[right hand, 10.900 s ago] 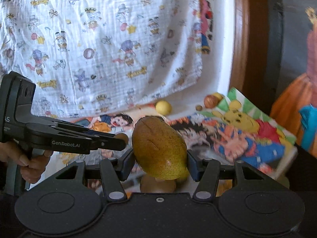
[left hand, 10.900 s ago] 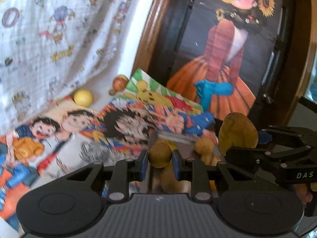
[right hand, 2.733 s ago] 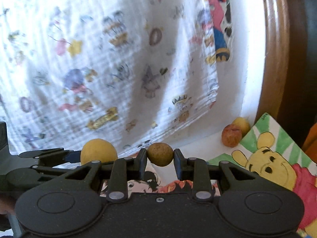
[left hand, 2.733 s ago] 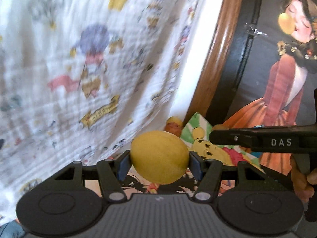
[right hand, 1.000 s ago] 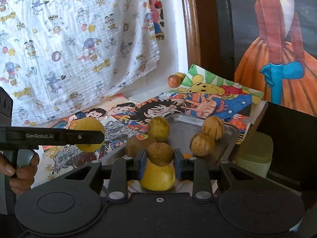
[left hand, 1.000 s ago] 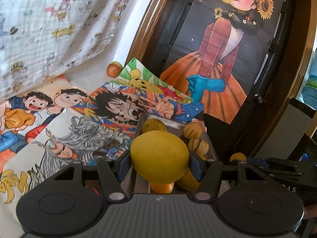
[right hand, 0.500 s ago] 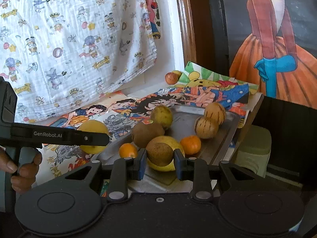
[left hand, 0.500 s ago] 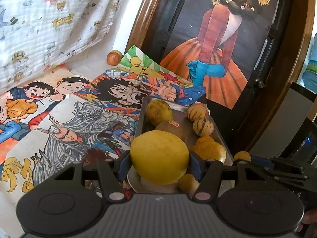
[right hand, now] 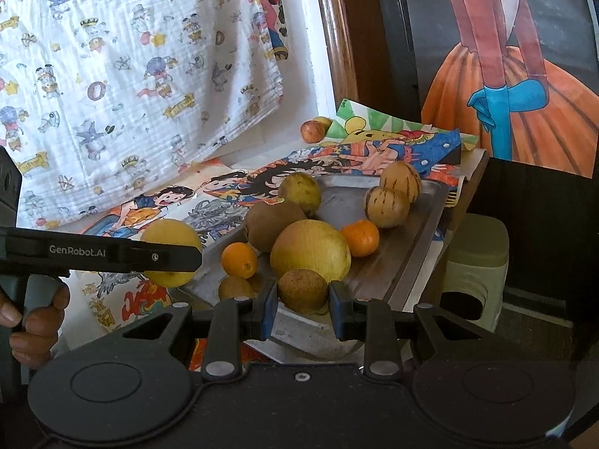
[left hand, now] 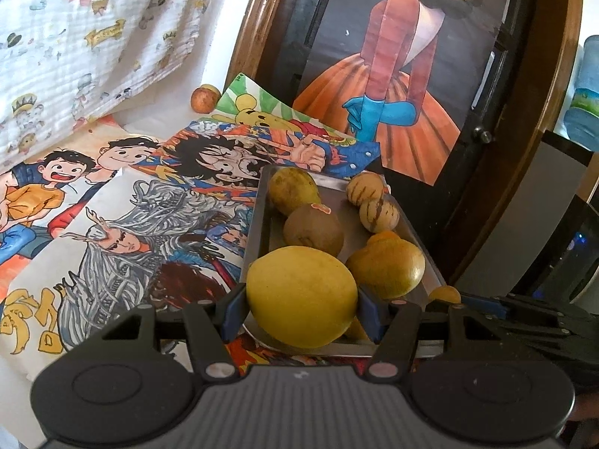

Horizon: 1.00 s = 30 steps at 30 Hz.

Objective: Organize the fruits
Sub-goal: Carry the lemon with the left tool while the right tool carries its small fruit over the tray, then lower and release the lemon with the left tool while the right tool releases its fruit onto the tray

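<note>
My left gripper (left hand: 301,312) is shut on a big yellow lemon-like fruit (left hand: 301,295), held over the near left corner of a metal tray (left hand: 262,202). In the right wrist view the same yellow fruit (right hand: 170,252) shows behind the left gripper's finger. My right gripper (right hand: 302,312) is shut on a small brown round fruit (right hand: 302,291) above the tray's (right hand: 411,239) near edge. In the tray lie a large yellow-orange fruit (right hand: 310,250), a brown kiwi-like fruit (right hand: 271,224), two oranges (right hand: 239,260), a green-yellow pear (right hand: 301,191) and two striped tan fruits (right hand: 387,205).
Two small fruits (right hand: 314,129) lie at the back by the wall, past the cartoon drawings (left hand: 123,232) that cover the table. A printed cloth (right hand: 131,56) hangs behind. A pale green stool (right hand: 475,265) stands right of the table. A hand (right hand: 33,321) holds the left gripper.
Both grippers have come down closer to the tray with their fruits still held. The view has tilted down, so more of the tray's fruit shows.
</note>
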{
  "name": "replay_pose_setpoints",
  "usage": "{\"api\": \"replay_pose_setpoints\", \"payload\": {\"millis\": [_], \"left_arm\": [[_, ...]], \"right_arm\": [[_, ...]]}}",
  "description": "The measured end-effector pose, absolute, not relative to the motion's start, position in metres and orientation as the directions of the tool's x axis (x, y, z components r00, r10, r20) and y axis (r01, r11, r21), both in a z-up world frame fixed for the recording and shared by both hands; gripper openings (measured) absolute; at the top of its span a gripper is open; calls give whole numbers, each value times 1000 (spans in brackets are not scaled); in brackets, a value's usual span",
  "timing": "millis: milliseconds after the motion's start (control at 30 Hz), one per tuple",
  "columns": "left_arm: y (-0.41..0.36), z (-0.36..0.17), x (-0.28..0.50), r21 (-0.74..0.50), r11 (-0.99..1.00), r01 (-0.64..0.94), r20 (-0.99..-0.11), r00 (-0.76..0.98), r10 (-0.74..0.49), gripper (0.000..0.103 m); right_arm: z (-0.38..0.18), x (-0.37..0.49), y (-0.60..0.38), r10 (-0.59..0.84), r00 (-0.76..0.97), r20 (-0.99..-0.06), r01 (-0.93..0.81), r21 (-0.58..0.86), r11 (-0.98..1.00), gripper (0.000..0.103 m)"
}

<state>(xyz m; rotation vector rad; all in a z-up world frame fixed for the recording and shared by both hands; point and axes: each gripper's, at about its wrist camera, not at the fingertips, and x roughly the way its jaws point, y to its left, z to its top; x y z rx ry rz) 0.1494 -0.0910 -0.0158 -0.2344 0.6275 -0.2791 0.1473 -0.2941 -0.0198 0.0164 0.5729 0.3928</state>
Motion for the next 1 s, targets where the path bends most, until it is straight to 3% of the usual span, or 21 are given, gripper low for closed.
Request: {"api": "replay_pose_setpoints", "payload": {"millis": [1000], "left_arm": [[-104, -23, 179, -276, 932, 233, -599, 717, -357, 66]], "right_arm": [[-40, 165, -283, 371, 750, -547, -344, 156, 926, 31]]}}
